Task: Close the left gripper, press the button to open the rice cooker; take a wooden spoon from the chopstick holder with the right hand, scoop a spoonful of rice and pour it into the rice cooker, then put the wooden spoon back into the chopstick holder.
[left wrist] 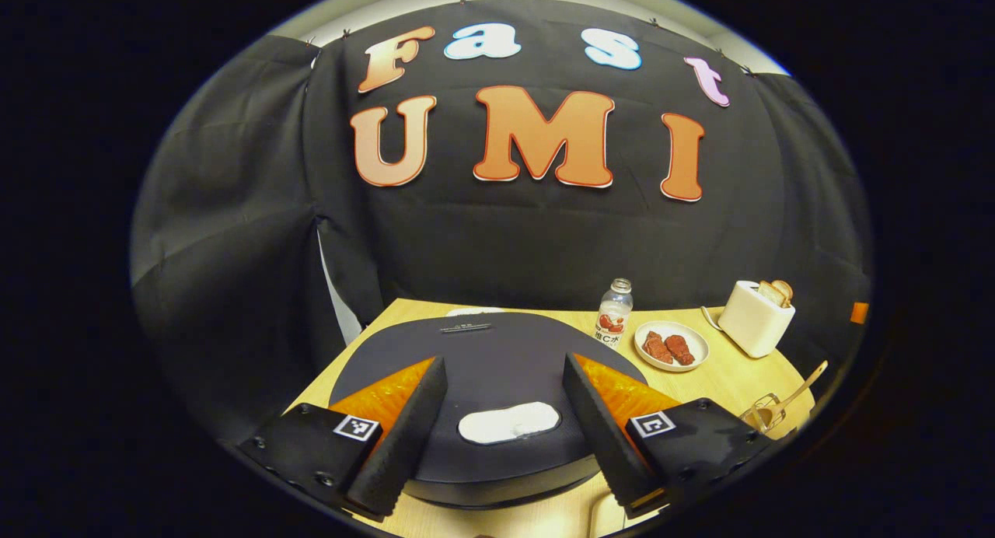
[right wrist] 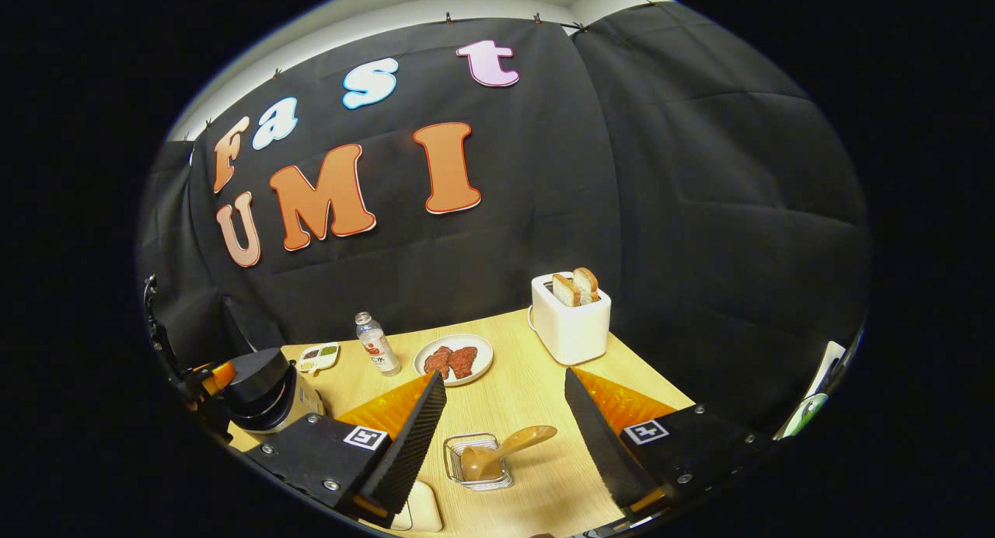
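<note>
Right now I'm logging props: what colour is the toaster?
White toaster, clearest in the right gripper view.

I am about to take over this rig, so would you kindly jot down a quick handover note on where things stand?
Left gripper: open, held above the rice cooker, whose lid is down; the pale button lies between the fingers.
Right gripper: open, holding nothing, facing the chopstick holder.
Wooden spoon: in the holder, leaning right.
Done: nothing visible so far.
Left: close the left gripper, press the button, take the spoon, scoop rice, pour it in the cooker, return the spoon.
</note>
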`<state>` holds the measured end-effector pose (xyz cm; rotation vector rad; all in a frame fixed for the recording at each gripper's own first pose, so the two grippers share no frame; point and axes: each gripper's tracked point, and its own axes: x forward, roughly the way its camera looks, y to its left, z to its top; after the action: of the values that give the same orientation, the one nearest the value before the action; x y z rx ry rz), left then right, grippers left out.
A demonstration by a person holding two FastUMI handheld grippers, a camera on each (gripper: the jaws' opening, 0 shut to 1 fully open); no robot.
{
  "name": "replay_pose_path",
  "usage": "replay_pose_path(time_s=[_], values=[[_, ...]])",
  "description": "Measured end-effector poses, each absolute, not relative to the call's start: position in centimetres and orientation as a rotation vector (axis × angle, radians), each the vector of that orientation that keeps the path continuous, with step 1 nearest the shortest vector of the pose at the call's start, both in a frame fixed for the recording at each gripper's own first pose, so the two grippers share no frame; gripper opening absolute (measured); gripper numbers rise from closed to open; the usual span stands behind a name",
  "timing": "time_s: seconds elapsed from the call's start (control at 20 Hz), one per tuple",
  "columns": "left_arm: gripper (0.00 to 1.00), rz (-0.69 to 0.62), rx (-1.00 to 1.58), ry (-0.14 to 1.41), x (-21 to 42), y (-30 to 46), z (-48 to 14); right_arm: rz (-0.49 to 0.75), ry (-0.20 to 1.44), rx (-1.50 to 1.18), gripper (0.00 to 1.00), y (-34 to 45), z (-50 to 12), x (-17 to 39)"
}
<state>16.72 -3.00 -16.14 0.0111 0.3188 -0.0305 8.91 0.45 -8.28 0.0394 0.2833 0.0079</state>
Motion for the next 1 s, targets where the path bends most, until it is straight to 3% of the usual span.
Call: replay_pose_path(time_s=[0.15,0.2,0.3,0.45,0.55,0.6,0.65,0.7,0.8,0.85,0.9,1.0], values=[[1.0,-0.007,0.044,0.396,15.5,-3.2,-20.4,-0.004,0.296,0.058,0.95,0.0,-8.8,8.8],[1.0,-0.006,0.059,0.326,15.5,-3.4,-19.3,-0.009,0.3,0.065,0.95,-0.1,-9.0,8.8],[0.96,0.02,0.029,0.349,15.3,-3.0,-20.6,-0.016,0.301,0.07,0.95,-0.4,-9.0,8.7],[1.0,0.013,0.068,0.316,15.6,-3.6,-20.0,-0.029,0.292,0.059,0.95,-1.1,-9.0,8.5],[0.96,-0.012,0.079,0.335,15.6,-3.4,-19.7,-0.031,0.293,0.059,0.95,-1.3,-8.8,8.2],[1.0,-0.021,0.07,0.362,15.3,-3.1,-19.6,-0.033,0.288,0.061,0.95,-1.5,-8.5,8.1],[0.96,-0.011,0.059,0.394,14.9,-2.8,-19.5,-0.036,0.28,0.061,0.95,-1.7,-8.1,8.2],[1.0,-0.006,0.047,0.415,14.4,-2.4,-19.2,-0.039,0.27,0.062,0.95,-2.0,-7.7,8.2],[0.95,-0.001,0.006,0.397,13.7,-2.1,-16.5,-0.043,0.261,0.06,0.95,-2.3,-7.0,8.2],[1.0,0.0,0.0,0.385,13.4,-1.6,-14.8,-0.046,0.256,0.058,0.95,-2.6,-6.5,8.0],[0.95,-0.002,0.005,0.369,13.0,-1.4,-13.1,-0.053,0.241,0.058,0.95,-2.8,-5.6,7.9],[1.0,-0.005,0.018,0.319,12.4,-0.7,-9.1,-0.055,0.221,0.049,0.95,-2.9,-4.0,7.9]])
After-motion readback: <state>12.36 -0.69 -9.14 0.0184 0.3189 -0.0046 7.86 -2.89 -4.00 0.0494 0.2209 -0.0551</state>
